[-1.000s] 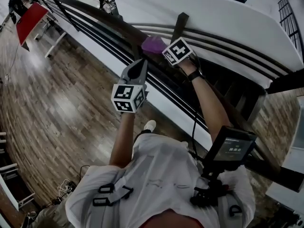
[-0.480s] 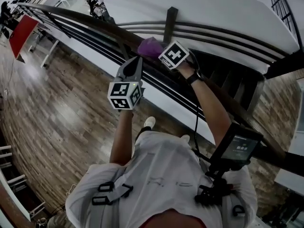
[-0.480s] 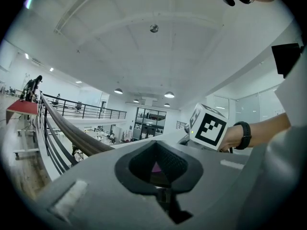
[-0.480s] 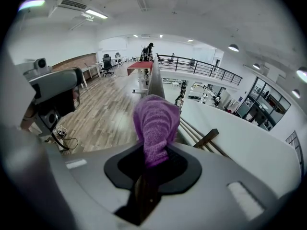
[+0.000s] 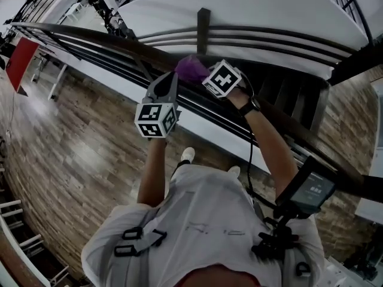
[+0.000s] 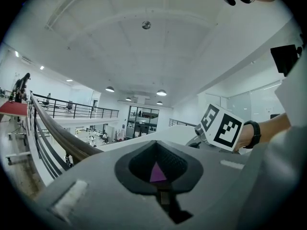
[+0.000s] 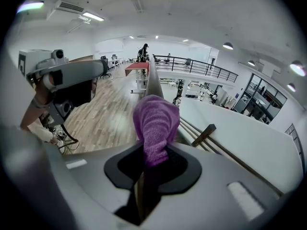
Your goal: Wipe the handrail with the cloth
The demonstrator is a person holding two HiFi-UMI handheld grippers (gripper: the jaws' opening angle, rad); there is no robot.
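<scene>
**Desk:** What has changed at the handrail [image 5: 108, 39] in the last second?

**Caption:** Very little. Your right gripper [image 5: 202, 73] stays clamped on the purple cloth [image 5: 191, 68], pressing it to the top of the rail just left of the upright post [image 5: 203, 23]. The cloth looks a touch nearer that post than a second ago. But your head swung as well, so any real travel is slight.

**Desk:** And the other hand?

**Caption:** Your left gripper [image 5: 169, 79] hangs a little further left of the post, on your side of the rail. Its jaws are drawn together on nothing, with only a sliver of purple showing past them. It has kept that station.

**Desk:** Meaning for the job?

**Caption:** The wipe reads as under way but slow. Only the patch beside the post is covered, and the long run of rail away to the post's left likely still waits.
</scene>
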